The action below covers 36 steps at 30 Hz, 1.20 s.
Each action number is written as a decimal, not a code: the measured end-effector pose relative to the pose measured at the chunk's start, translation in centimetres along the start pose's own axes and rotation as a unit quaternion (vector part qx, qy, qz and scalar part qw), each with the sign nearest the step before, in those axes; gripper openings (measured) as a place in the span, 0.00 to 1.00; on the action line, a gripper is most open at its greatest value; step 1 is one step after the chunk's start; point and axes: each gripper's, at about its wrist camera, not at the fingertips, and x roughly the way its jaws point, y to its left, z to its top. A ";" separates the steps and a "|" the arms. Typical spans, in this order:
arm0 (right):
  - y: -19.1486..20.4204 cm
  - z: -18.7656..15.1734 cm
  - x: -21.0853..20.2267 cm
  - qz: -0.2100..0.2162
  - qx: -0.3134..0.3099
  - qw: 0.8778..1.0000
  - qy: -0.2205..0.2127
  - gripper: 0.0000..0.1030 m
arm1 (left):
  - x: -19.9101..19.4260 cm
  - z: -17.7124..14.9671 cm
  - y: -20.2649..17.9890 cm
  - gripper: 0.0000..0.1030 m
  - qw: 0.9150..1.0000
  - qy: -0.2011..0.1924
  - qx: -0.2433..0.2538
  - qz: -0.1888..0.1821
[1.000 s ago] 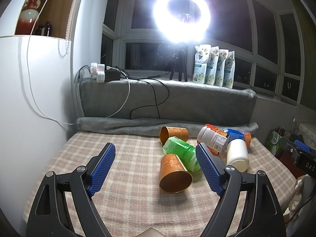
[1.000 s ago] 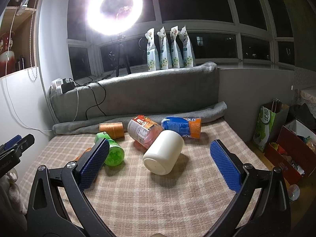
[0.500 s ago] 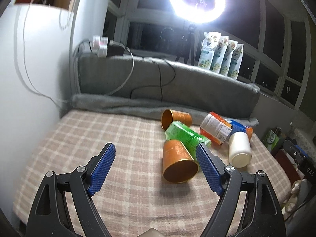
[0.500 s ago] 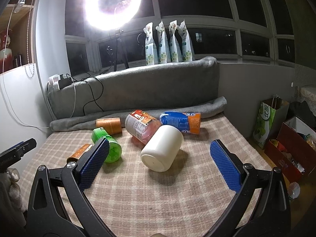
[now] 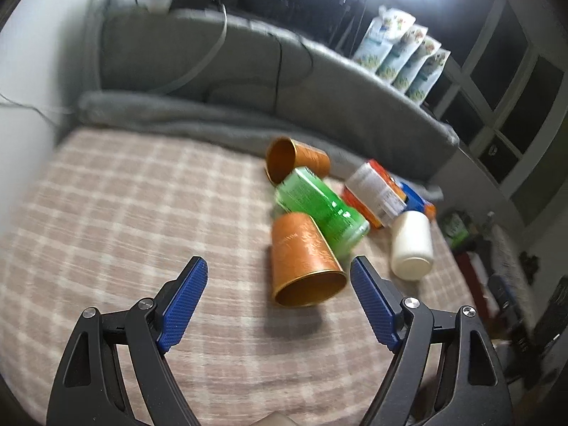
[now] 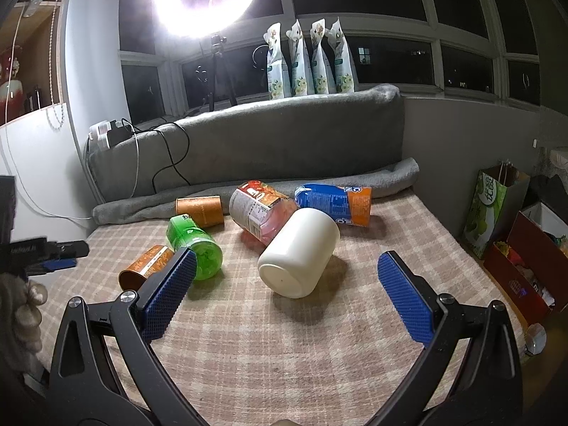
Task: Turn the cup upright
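An orange cup [image 5: 301, 259] lies on its side on the checked cloth [image 5: 124, 213], mouth toward me, just ahead of my open left gripper [image 5: 278, 301] and nearer its right finger. It also shows in the right wrist view [image 6: 145, 264]. A second orange cup [image 5: 294, 159] lies on its side farther back; the right wrist view shows it too [image 6: 199, 208]. A white cup [image 6: 298, 254] lies on its side, base toward me, ahead of my open, empty right gripper [image 6: 284, 298].
A green bottle [image 5: 319, 209], a red-labelled jar [image 6: 259, 209] and a blue-orange bottle [image 6: 333, 204] lie among the cups. A grey rolled blanket [image 6: 248, 184] and backrest bound the far edge. Bags and boxes [image 6: 525, 234] stand past the right edge. A white wall is left.
My left gripper has moved forward and tilted down toward the near orange cup, which now looks larger. My right gripper has drifted slightly closer to the white cup. No object has moved.
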 end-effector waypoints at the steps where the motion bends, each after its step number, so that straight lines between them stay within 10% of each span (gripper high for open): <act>1: -0.1 -0.1 0.1 0.000 0.000 1.000 0.001 1.00 | 0.5 0.5 0.3 0.80 1.000 0.016 -0.010 -0.013; 17: -0.9 -0.5 1.2 -0.025 -0.008 0.999 0.022 1.00 | 8.0 4.6 0.3 0.80 0.984 0.170 -0.025 -0.036; 36: -2.0 -1.8 2.0 -0.048 -0.020 0.997 0.054 1.00 | 12.8 4.4 -1.1 0.67 0.966 0.255 -0.001 -0.038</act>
